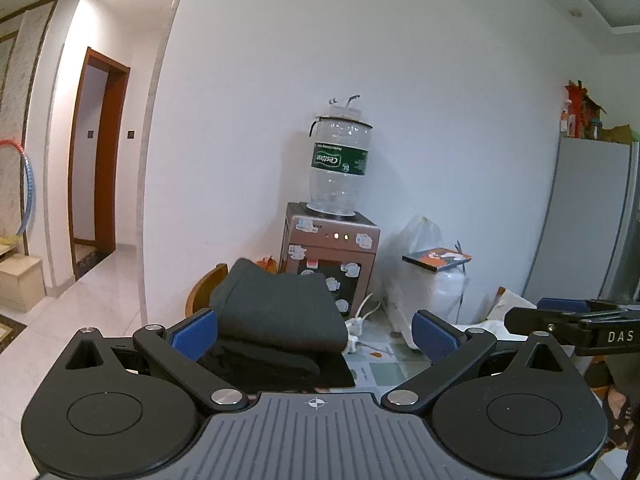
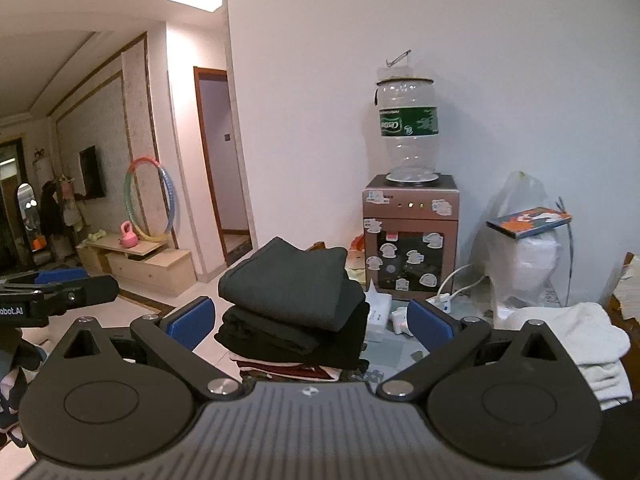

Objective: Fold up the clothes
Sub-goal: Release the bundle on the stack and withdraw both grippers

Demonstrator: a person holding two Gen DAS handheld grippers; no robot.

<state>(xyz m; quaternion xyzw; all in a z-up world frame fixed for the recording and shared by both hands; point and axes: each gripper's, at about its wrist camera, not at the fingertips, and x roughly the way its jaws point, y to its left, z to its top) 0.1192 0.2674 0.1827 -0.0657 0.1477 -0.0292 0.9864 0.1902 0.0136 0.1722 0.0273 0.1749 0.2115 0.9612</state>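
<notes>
While both hand-held grippers point slightly downward toward a stack of folded clothes, neither has hold of anything. In the left wrist view the left gripper (image 1: 314, 330), black with blue ribbed pads, stands with its jaws spread wide; the folded dark grey garment (image 1: 280, 308) on top of the stack lies beyond and between the pads, lower centre of the frame, with no pad pressing on it. At the right edge of that view the right gripper (image 1: 576, 320) shows side-on as a black arm with one blue pad.

In the right wrist view the right gripper (image 2: 310, 320) is likewise fully spread and empty. The stack sits at centre frame: the dark grey garment (image 2: 288, 284) on top, a folded black garment (image 2: 296, 336) beneath it, and a dark red and white folded item (image 2: 286, 370) at the bottom. The stack rests on a table with a glass top over a green and white patterned surface (image 2: 394, 346). A pile of folded white towelling cloth (image 2: 580, 340) lies at the lower right, well apart from the stack. The left gripper (image 2: 56, 292) enters at the left edge.

Behind the table, at centre right, stands a brown water dispenser covered in stickers (image 2: 412, 236), carrying an upturned clear bottle with a green label (image 2: 408, 128). A white plastic bag (image 2: 524, 256) with a flat orange and blue box (image 2: 528, 220) on it stands to the right. A multicoloured hoop (image 2: 150, 200) leans against the far wall at left.
</notes>
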